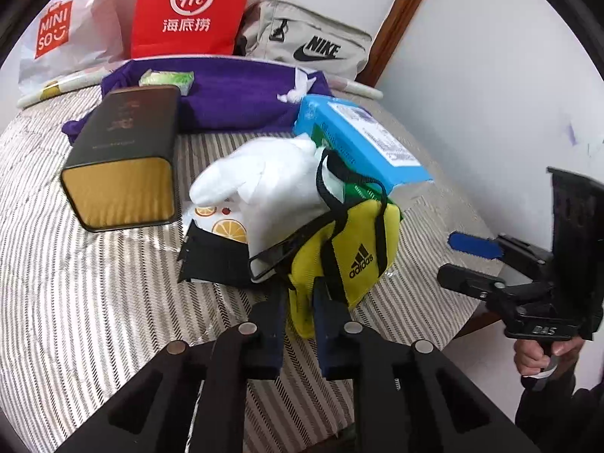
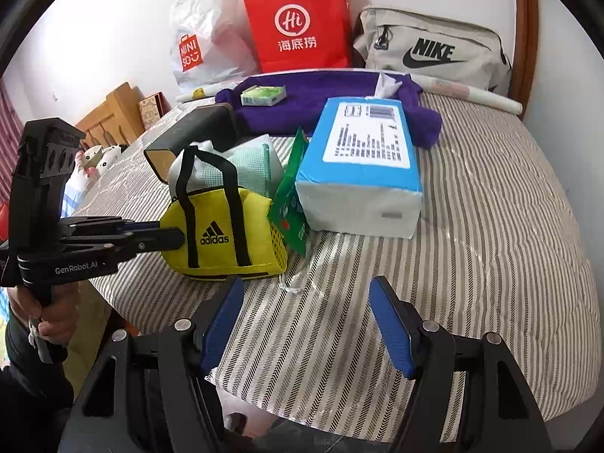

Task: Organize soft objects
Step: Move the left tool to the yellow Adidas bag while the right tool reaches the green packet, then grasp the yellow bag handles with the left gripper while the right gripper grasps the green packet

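A small yellow adidas bag (image 1: 358,249) (image 2: 219,234) with black handles lies on the striped bed (image 1: 113,302). My left gripper (image 1: 300,298) (image 2: 175,238) is shut on the bag's near end, with yellow fabric pinched between the pads. A white plush toy (image 1: 264,181) leans against the bag from behind. Just past them lie a blue tissue pack (image 1: 362,139) (image 2: 362,173) and a purple cloth (image 1: 234,98) (image 2: 321,102). My right gripper (image 2: 305,302) (image 1: 462,256) stands open over bare bedding in front of the bag, holding nothing.
A black and gold box (image 1: 124,158) lies left of the plush. A green packet (image 2: 290,207) stands between bag and tissue pack. A red paper bag (image 2: 302,22), a white Miniso bag (image 2: 200,37) and a grey Nike bag (image 2: 434,49) line the wall.
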The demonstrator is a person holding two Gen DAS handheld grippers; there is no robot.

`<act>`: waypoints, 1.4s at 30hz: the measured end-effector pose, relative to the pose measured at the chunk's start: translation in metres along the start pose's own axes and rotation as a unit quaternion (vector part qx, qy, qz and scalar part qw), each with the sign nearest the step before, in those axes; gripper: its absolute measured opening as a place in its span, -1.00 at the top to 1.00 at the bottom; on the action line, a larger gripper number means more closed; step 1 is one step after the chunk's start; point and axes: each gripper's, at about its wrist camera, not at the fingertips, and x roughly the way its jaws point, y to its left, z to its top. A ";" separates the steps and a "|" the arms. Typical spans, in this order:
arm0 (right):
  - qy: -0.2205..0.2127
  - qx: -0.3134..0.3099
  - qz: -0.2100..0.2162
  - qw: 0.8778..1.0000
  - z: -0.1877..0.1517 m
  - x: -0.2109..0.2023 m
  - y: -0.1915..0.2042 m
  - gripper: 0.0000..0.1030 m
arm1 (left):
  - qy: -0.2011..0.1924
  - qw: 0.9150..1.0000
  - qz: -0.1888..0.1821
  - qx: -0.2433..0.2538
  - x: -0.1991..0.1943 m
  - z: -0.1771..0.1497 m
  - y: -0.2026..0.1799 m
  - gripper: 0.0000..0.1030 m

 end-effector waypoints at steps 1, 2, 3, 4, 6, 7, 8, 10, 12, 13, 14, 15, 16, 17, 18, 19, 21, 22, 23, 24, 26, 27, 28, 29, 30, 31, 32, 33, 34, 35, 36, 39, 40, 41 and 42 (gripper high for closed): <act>0.000 0.002 0.001 1.000 0.000 0.001 0.000 -0.33 | -0.003 1.000 -0.002 -0.001 -0.004 0.000 0.002 0.78; 0.000 0.003 0.002 1.000 0.000 0.001 0.000 -0.33 | -0.009 1.000 0.001 -0.004 -0.009 0.000 0.005 0.78; 0.000 0.004 0.004 1.000 0.000 0.001 0.000 -0.33 | -0.013 1.000 0.007 -0.006 -0.015 -0.001 0.008 0.78; -0.001 0.004 0.007 1.000 0.001 0.001 0.000 -0.33 | -0.015 1.000 0.011 -0.007 -0.019 -0.001 0.011 0.78; -0.004 0.000 0.010 1.000 0.002 0.001 0.002 -0.33 | -0.025 0.999 0.019 -0.015 -0.032 -0.001 0.019 0.78; -0.005 -0.003 0.011 1.000 0.003 0.002 0.004 -0.33 | -0.028 0.999 0.020 -0.020 -0.038 -0.001 0.024 0.78; -0.004 -0.005 0.011 1.000 0.003 0.002 0.005 -0.33 | -0.031 0.999 0.024 -0.028 -0.045 -0.002 0.030 0.78; -0.006 -0.007 0.015 1.000 0.004 0.004 0.008 -0.33 | -0.035 0.998 0.031 -0.038 -0.054 -0.002 0.040 0.78; -0.006 -0.011 0.019 1.000 0.007 0.006 0.011 -0.33 | -0.039 0.996 0.056 -0.048 -0.064 -0.004 0.052 0.78; -0.008 -0.014 0.020 1.000 0.008 0.007 0.013 -0.33 | -0.041 0.996 0.064 -0.054 -0.066 -0.004 0.058 0.78; -0.009 -0.017 0.020 1.000 0.009 0.008 0.015 -0.33 | -0.045 0.994 0.072 -0.064 -0.071 -0.005 0.065 0.78; -0.012 -0.021 0.018 1.000 0.011 0.010 0.018 -0.33 | -0.045 0.993 0.079 -0.075 -0.074 -0.007 0.072 0.78; -0.015 -0.023 0.015 1.000 0.012 0.011 0.020 -0.33 | -0.045 0.992 0.084 -0.081 -0.075 -0.007 0.077 0.78; -0.017 -0.027 0.013 0.999 0.014 0.014 0.023 -0.33 | -0.046 0.991 0.091 -0.088 -0.075 -0.008 0.082 0.78; -0.018 -0.027 0.013 0.999 0.015 0.016 0.024 -0.33 | -0.045 0.990 0.095 -0.091 -0.074 -0.008 0.086 0.78; -0.021 -0.026 0.013 0.999 0.018 0.020 0.026 -0.31 | -0.041 0.990 0.096 -0.096 -0.071 -0.009 0.090 0.78; -0.022 -0.028 0.014 0.999 0.020 0.025 0.030 -0.11 | -0.035 0.989 0.093 -0.111 -0.065 -0.010 0.099 0.78; -0.024 -0.030 0.013 0.999 0.022 0.029 0.033 -0.06 | -0.033 0.989 0.091 -0.115 -0.062 -0.011 0.101 0.78; -0.023 -0.032 0.009 0.999 0.023 0.032 0.034 -0.02 | -0.030 0.988 0.088 -0.121 -0.059 -0.011 0.103 0.78; -0.022 -0.036 0.003 0.999 0.024 0.037 0.036 0.09 | -0.028 0.988 0.085 -0.124 -0.056 -0.011 0.104 0.78; -0.020 -0.042 -0.007 0.999 0.026 0.047 0.038 0.34 | -0.022 0.988 0.083 -0.126 -0.052 -0.014 0.106 0.77; -0.015 -0.042 -0.009 0.999 0.026 0.052 0.038 0.56 | -0.018 0.988 0.083 -0.127 -0.049 -0.013 0.107 0.75; -0.011 -0.039 -0.008 0.999 0.026 0.056 0.037 0.66 | -0.018 0.988 0.082 -0.127 -0.048 -0.014 0.107 0.75; -0.008 -0.036 -0.007 0.999 0.026 0.059 0.036 0.71 | -0.020 0.988 0.082 -0.128 -0.047 -0.014 0.107 0.75; -0.008 -0.034 -0.010 0.999 0.026 0.060 0.036 0.80 | -0.021 0.988 0.080 -0.131 -0.047 -0.015 0.108 0.74; -0.014 -0.033 -0.018 0.999 0.025 0.057 0.036 0.81 | -0.020 0.988 0.079 -0.133 -0.047 -0.014 0.109 0.73; -0.022 -0.039 -0.025 0.999 0.024 0.052 0.037 0.86 | -0.019 0.988 0.078 -0.133 -0.046 -0.014 0.110 0.73; -0.025 -0.047 -0.026 0.998 0.022 0.048 0.038 0.91 | -0.018 0.988 0.080 -0.133 -0.045 -0.013 0.110 0.71; -0.026 -0.053 -0.026 0.998 0.021 0.043 0.039 0.91 | -0.018 0.987 0.082 -0.134 -0.046 -0.014 0.111 0.68; -0.026 -0.056 -0.025 0.998 0.019 0.038 0.039 0.91 | -0.017 0.987 0.083 -0.133 -0.046 -0.014 0.110 0.67; -0.023 -0.059 -0.021 0.998 0.016 0.033 0.038 0.92 | -0.016 0.988 0.085 -0.132 -0.045 -0.014 0.109 0.62; -0.015 -0.061 -0.004 0.998 0.003 0.017 0.035 0.92 | -0.011 0.988 0.090 -0.127 -0.045 -0.015 0.105 0.39; -0.012 -0.062 -0.002 0.998 -0.001 0.012 0.035 0.92 | -0.011 0.988 0.090 -0.127 -0.045 -0.015 0.105 0.32; -0.012 -0.061 -0.003 0.998 -0.005 0.007 0.033 0.92 | -0.011 0.988 0.089 -0.128 -0.045 -0.016 0.103 0.26; -0.013 -0.057 0.000 0.998 -0.010 0.001 0.031 0.92 | -0.012 0.988 0.085 -0.129 -0.046 -0.015 0.101 0.10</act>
